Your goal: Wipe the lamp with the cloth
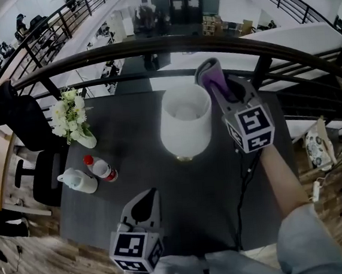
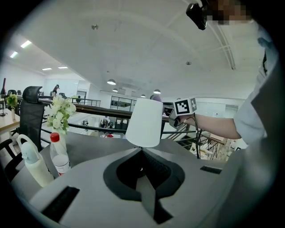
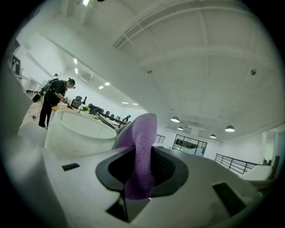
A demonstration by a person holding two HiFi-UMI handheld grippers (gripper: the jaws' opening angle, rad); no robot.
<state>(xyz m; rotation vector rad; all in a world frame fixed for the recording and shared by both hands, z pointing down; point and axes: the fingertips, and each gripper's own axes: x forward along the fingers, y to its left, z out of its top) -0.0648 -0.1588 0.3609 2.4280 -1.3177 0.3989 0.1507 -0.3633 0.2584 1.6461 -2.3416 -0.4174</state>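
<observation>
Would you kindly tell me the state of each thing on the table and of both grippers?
Lamp: upright, unlit.
Right gripper: shut on cloth.
Cloth: pinched, beside the lamp's top.
Left gripper: shut, empty.
Bottle: upright, capped.
Jug: upright.
Flowers: upright.

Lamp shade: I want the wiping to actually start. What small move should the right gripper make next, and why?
Probably ease the right gripper toward the lamp shade and press the purple cloth against it. The jaws are clamped on the cloth, which sits just by the upper right rim of the lamp shade, but whether it touches isn't clear.
</observation>
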